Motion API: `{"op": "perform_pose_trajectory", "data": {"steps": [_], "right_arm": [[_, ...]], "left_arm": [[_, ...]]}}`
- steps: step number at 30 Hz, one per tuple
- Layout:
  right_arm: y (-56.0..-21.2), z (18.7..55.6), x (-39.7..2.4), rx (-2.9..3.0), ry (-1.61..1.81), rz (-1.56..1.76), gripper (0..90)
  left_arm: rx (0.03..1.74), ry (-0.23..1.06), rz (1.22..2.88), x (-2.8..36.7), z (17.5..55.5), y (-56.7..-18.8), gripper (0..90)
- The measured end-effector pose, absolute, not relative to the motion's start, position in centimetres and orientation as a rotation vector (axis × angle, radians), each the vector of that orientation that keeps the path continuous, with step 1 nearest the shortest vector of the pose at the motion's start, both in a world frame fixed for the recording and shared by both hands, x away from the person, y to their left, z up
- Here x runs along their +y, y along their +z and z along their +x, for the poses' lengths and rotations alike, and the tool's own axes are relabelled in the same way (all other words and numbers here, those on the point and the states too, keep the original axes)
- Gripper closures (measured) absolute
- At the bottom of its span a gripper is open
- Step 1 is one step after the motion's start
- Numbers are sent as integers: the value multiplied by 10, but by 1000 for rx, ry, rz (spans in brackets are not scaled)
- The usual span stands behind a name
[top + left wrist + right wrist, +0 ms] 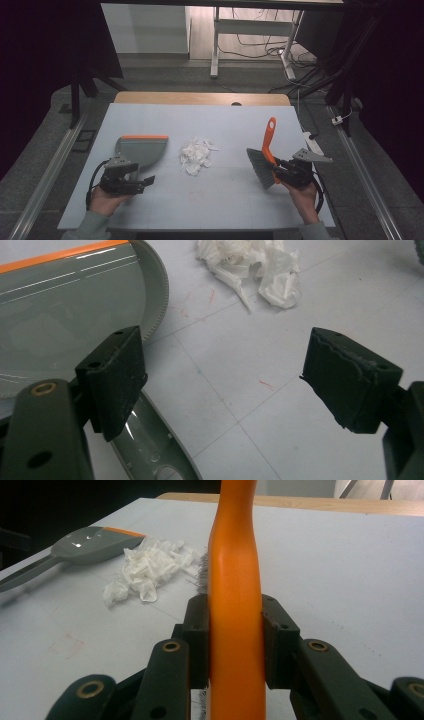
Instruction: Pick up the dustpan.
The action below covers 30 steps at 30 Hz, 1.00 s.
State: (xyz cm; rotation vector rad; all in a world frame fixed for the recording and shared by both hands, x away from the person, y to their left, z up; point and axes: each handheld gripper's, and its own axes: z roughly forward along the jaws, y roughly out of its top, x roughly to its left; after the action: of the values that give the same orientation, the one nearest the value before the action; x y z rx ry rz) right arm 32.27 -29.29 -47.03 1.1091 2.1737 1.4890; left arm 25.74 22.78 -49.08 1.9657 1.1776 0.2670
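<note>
Right gripper [280, 172] clamped the brush [264, 162] by its orange handle, bristles facing the paper scraps [196, 155]; left gripper [131, 181] gaped over the dustpan [140, 149] handle, apparently ready to steady it.

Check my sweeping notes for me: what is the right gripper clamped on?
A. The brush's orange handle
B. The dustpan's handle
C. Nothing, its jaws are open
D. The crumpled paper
A: in the right gripper view the right gripper has its jaws pressed on both sides of the brush's orange handle, while the dustpan and paper lie apart on the table.
</note>
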Motion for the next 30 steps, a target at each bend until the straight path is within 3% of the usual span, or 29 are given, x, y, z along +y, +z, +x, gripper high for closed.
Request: {"op": "perform_pose_trajectory", "data": {"steps": [17, 30], "right_arm": [[-470, 321, -292, 2175, 1489, 1103, 695], [-470, 320, -290, 2173, 1500, 1103, 695]], "left_arm": [[1111, 270, 2067, 211, 254, -467, 180], [1196, 284, 2166, 200, 265, -440, 179]]}}
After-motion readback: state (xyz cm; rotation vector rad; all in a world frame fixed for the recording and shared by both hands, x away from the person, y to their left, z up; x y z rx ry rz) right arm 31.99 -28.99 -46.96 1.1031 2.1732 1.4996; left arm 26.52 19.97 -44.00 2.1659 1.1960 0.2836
